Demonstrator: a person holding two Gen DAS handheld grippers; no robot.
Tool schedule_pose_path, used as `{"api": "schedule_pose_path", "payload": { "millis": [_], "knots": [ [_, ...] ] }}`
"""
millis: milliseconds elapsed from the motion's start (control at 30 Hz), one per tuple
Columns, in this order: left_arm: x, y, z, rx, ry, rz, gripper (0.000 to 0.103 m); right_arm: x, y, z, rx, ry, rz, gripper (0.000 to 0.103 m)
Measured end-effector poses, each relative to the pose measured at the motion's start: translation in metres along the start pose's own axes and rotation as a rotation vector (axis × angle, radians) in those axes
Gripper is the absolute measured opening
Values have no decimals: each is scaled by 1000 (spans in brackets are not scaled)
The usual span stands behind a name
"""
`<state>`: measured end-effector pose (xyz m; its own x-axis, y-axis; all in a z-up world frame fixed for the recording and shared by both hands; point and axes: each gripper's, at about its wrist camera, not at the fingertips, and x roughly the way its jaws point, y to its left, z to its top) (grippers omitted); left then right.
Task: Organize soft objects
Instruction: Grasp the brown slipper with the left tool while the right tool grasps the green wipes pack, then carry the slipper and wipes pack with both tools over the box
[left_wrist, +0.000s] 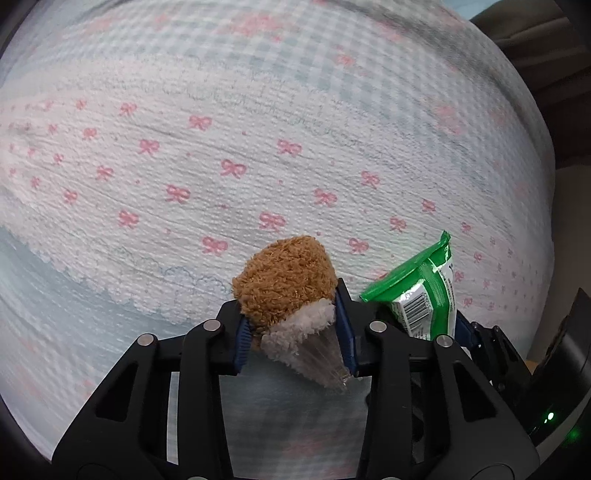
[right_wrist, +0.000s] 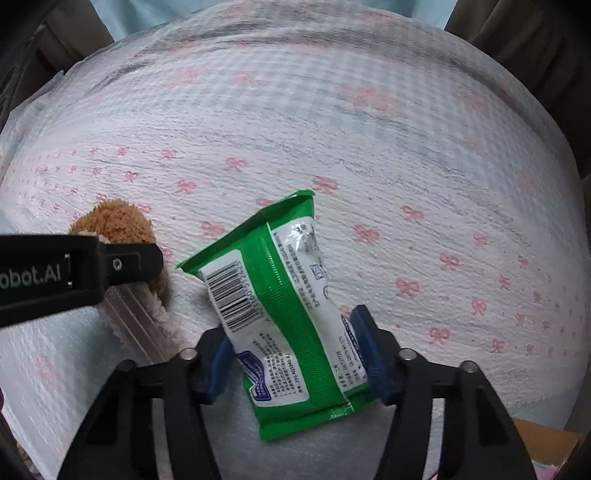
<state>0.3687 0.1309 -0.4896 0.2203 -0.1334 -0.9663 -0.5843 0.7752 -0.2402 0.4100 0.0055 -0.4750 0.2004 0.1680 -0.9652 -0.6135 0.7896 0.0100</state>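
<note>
My left gripper (left_wrist: 295, 317) is shut on a brown and white plush toy (left_wrist: 288, 280) with a clear plastic part below it. It holds the toy over the bed. The toy also shows at the left of the right wrist view (right_wrist: 122, 221), partly behind the left gripper's black finger (right_wrist: 74, 269). My right gripper (right_wrist: 295, 354) is shut on a green and white soft pack of wipes (right_wrist: 280, 310), barcode side up. The pack shows at the right of the left wrist view (left_wrist: 424, 291), close beside the toy.
A quilted bedspread (left_wrist: 221, 147) with pink bows and a blue-white check fills both views. Dark furniture (right_wrist: 517, 33) stands beyond the bed's far edge. A cardboard edge (right_wrist: 546, 443) shows at the lower right.
</note>
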Motion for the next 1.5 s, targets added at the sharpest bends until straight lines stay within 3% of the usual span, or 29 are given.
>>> {"api": "schedule_pose_path", "payload": {
  "millis": [333, 767, 1033, 1200, 1500],
  "knots": [
    [-52, -21, -3, 97, -67, -35, 35, -51, -23, -12, 105, -27, 14, 43],
    [-185, -24, -51, 239, -211, -139, 35, -196, -16, -40, 267, -168, -17, 43],
    [-262, -32, -87, 331, -286, -240, 35, -297, -15, -80, 459, -282, -80, 43],
    [-298, -57, -112, 439, -312, -319, 35, -347, -22, -112, 587, -326, -125, 43],
    [-305, -119, -166, 574, -283, -393, 35, -394, -59, -176, 691, -335, -221, 43]
  ]
}}
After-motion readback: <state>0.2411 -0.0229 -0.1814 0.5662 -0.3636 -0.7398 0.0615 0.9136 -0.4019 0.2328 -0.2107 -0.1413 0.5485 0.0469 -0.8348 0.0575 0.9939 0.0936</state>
